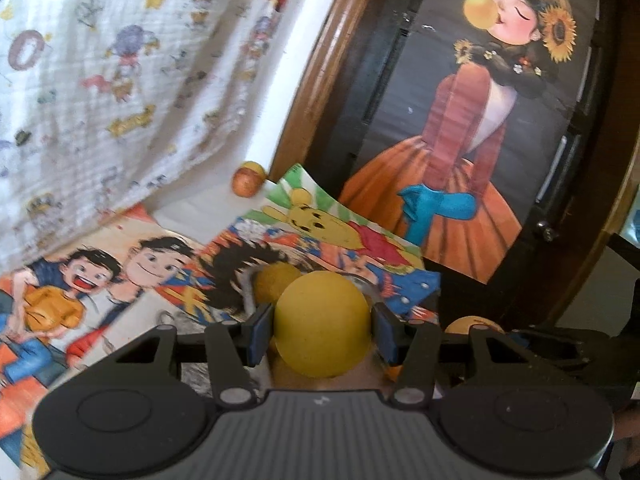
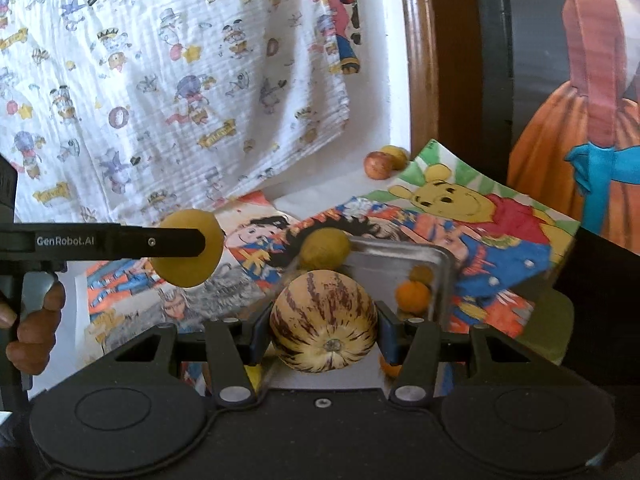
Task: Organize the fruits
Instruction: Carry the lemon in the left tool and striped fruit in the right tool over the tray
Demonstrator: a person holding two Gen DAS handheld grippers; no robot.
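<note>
My left gripper (image 1: 322, 334) is shut on a smooth yellow round fruit (image 1: 320, 312), held just above the table. From the right wrist view, that left gripper (image 2: 192, 242) hangs at the left with the same yellow fruit (image 2: 186, 268), apart from the tray. My right gripper (image 2: 324, 338) is shut on a cream fruit with purple stripes (image 2: 324, 320), at the near edge of a metal tray (image 2: 400, 254). In the tray lie a yellow fruit (image 2: 324, 254) and two small orange fruits (image 2: 414, 296). The left wrist view shows the tray's yellow fruit (image 1: 272, 282) behind the held one.
Cartoon posters (image 2: 480, 232) cover the table. Two small fruits (image 2: 378, 165) lie at the back by a wooden frame (image 2: 420, 80). A printed white cloth (image 2: 160, 80) hangs behind. A person's hand (image 2: 36, 320) holds the left gripper. A pale green object (image 2: 554, 320) sits at the right.
</note>
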